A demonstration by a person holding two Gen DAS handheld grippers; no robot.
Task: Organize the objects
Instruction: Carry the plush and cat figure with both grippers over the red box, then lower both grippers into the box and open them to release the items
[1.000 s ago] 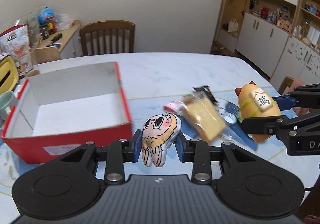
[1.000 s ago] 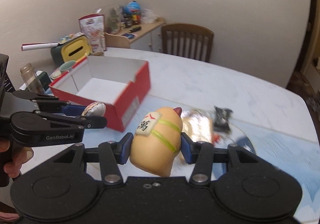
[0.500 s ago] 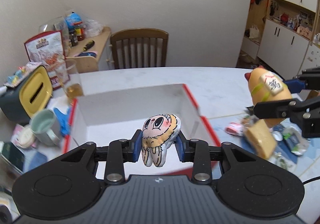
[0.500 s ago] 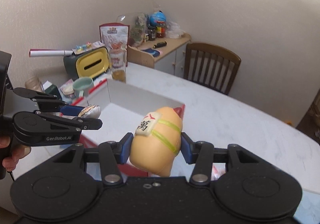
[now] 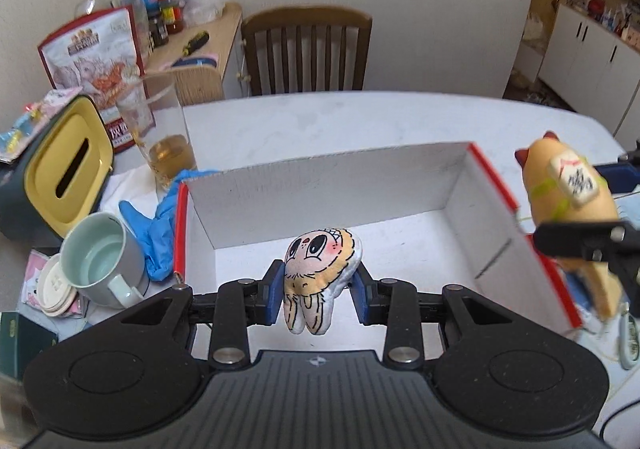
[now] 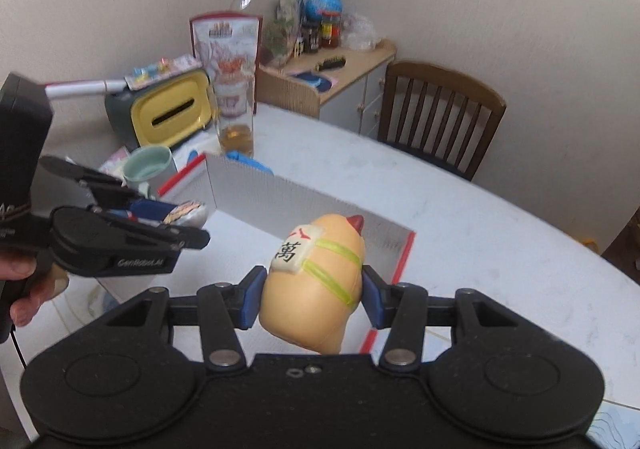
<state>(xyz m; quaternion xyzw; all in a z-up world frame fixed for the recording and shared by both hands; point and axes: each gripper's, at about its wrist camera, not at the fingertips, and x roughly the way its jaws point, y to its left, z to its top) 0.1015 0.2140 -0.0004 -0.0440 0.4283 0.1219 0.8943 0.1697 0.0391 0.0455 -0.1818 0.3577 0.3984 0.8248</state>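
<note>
**Both grippers loaded, held over the red box**

Landmark: red box (image 5: 496, 185), white inside, open top, on the white table (image 5: 360, 113).

L gripper (image 5: 318, 295): jaws closed partway, blue pads pinching the tooth plush (image 5: 320, 273) on both sides. Plush hangs face-up above the box's near part, over the white floor, not touching it as far as I can tell. Same plush shows in the right wrist view (image 6: 186, 212), held above the box's left half.

R gripper (image 6: 312, 299): jaws wider apart than the L's, clamped on the yellow squishy toy (image 6: 316, 285) w/ the mahjong-tile tag and green bands. Toy sits above the box's right rim (image 6: 404, 253); whether it's inside or just outside the wall is hard to judge, edge of the left wrist view is blurred there (image 5: 568, 193).

Left of box: blue glove (image 5: 154, 225) touching the wall, mint mug (image 5: 98, 261), glass w/ amber liquid (image 5: 168, 129), yellow tissue box (image 5: 66, 173). Behind box, past the table: wooden chair (image 5: 306, 49).
</note>
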